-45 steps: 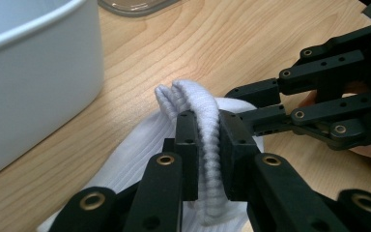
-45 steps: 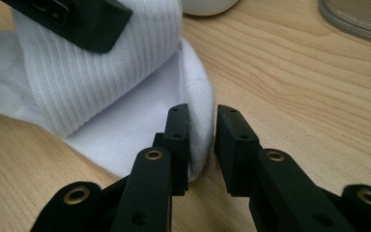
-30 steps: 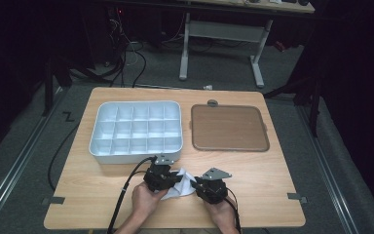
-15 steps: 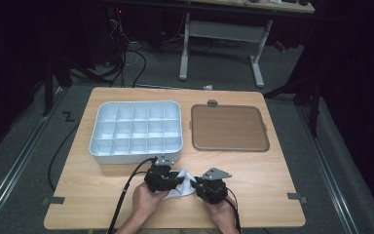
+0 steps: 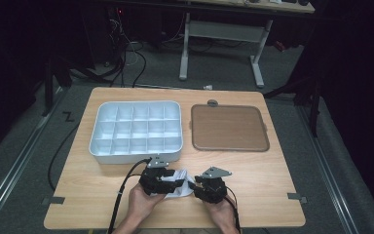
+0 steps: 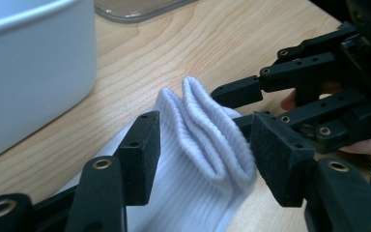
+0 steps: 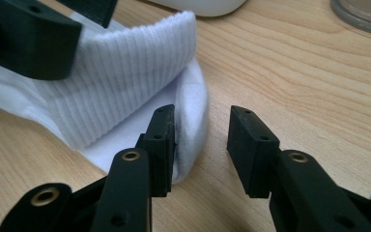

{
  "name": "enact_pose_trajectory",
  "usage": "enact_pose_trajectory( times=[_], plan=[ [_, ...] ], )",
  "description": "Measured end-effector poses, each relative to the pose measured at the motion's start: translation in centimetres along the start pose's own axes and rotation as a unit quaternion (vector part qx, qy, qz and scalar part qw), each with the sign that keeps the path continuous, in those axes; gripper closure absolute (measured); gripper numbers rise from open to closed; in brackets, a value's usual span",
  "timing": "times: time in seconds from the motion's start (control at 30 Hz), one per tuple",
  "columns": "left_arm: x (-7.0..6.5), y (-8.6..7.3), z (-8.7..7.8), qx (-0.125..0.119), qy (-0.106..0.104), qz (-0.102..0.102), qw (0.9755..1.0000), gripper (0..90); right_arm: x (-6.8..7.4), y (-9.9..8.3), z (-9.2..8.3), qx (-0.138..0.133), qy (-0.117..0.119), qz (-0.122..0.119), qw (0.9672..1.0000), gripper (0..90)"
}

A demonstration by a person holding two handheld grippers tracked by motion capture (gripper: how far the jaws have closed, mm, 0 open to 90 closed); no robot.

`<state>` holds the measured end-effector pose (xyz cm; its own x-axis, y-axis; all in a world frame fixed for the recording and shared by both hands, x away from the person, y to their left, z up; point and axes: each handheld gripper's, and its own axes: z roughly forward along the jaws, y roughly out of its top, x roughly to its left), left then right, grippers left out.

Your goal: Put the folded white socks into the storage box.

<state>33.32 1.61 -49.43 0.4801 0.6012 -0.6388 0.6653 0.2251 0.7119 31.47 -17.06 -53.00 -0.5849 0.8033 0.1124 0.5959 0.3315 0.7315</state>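
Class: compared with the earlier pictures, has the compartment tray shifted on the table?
No. The compartment tray sits in the same spot, its edge alongside the brown lid and parallel to the table edge as before.

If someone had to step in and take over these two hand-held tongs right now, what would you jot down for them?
Left tongs: just opened, jaws either side of the folded white sock, not pressing.
Right tongs: just opened too, one jaw against the sock's edge, no grip.
The sock lies on the table near the front edge, before the white compartment tray; brown tray to its right.
Done: sock folded, released.
Left: probably placing it in a tray.
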Motion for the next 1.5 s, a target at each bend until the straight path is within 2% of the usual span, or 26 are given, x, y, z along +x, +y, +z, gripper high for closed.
enact_pose_trajectory(
  times=[0.03,0.07,0.1,0.2,0.33,0.37,0.5,0.53,0.57,0.63,0.7,0.77,1.0,1.1,1.2,1.23,1.27,1.3,1.33,1.43,1.5],
  plan=[
    [0.0,0.0,0.0,0.000,0.000,0.000,1.0000,44.6,0.0,0.0,0.0,0.000,0.000,0.000,1.0000,62.2],
    [0.4,0.0,-0.8,-0.008,-0.001,-0.003,1.0000,44.5,0.0,0.1,-0.3,-0.009,0.006,0.005,0.9999,59.9],
    [0.4,0.0,-0.8,-0.008,-0.001,-0.003,1.0000,44.2,0.0,0.1,-0.3,-0.009,0.006,0.005,0.9999,59.9],
    [1.0,0.2,-2.4,-0.024,0.000,-0.011,0.9996,44.0,-0.2,0.3,-1.4,-0.026,0.009,0.009,0.9996,58.8],
    [1.6,0.3,-4.4,-0.040,0.004,-0.016,0.9991,43.8,-0.1,0.7,-2.2,-0.031,0.008,0.003,0.9995,59.4],
    [1.6,0.3,-4.4,-0.040,0.004,-0.016,0.9991,43.8,-0.1,0.7,-2.2,-0.031,0.008,0.003,0.9995,59.4],
    [2.6,0.1,-5.3,-0.056,0.021,-0.026,0.9979,44.0,0.3,0.9,-3.1,-0.048,0.007,-0.003,0.9988,63.1],
    [3.3,-0.3,-5.7,-0.065,0.035,-0.018,0.9971,44.6,0.6,1.0,-3.6,-0.057,0.005,-0.008,0.9983,64.7],
    [3.3,-0.3,-5.7,-0.065,0.035,-0.018,0.9971,44.7,0.7,1.1,-3.7,-0.060,0.005,-0.010,0.9982,65.2],
    [4.4,-0.7,-6.1,-0.072,0.051,-0.036,0.9955,44.6,1.1,1.4,-4.1,-0.062,0.005,-0.018,0.9979,66.0],
    [4.7,-0.9,-6.3,-0.073,0.054,-0.039,0.9951,44.7,1.3,1.5,-4.1,-0.062,0.005,-0.022,0.9978,66.1],
    [5.0,-1.1,-6.6,-0.075,0.056,-0.045,0.9946,44.6,2.2,1.9,-4.1,-0.056,0.010,-0.040,0.9976,66.3],
    [5.3,-1.5,-6.6,-0.073,0.052,-0.061,0.9941,44.5,3.8,2.3,-2.9,-0.043,0.025,-0.055,0.9973,65.7],
    [5.3,-1.5,-6.3,-0.071,0.053,-0.061,0.9942,44.5,4.2,2.3,-2.3,-0.036,0.027,-0.057,0.9974,65.7],
    [5.4,-1.6,-6.1,-0.070,0.056,-0.057,0.9944,44.6,4.2,2.1,-1.5,-0.024,0.026,-0.057,0.9977,69.1],
    [5.4,-1.9,-5.7,-0.067,0.066,-0.045,0.9945,44.6,4.0,1.9,-1.2,-0.016,0.028,-0.056,0.9979,73.0],
    [5.4,-1.9,-5.7,-0.067,0.066,-0.045,0.9945,44.6,3.9,1.8,-1.1,-0.013,0.029,-0.054,0.9980,75.1],
    [5.4,-2.0,-5.5,-0.065,0.071,-0.041,0.9945,44.6,3.9,1.8,-1.1,-0.013,0.029,-0.054,0.9980,75.1],
    [5.4,-2.2,-5.2,-0.064,0.075,-0.039,0.9943,44.6,3.7,1.4,-1.1,-0.013,0.021,-0.056,0.9981,80.6],
    [5.5,-2.4,-5.0,-0.064,0.080,-0.040,0.9940,44.6,3.5,1.1,-1.4,-0.020,0.013,-0.055,0.9982,83.5],
    [5.5,-2.6,-4.7,-0.061,0.089,-0.031,0.9937,44.6,3.4,1.0,-1.5,-0.024,0.010,-0.053,0.9983,83.9]
  ],
)
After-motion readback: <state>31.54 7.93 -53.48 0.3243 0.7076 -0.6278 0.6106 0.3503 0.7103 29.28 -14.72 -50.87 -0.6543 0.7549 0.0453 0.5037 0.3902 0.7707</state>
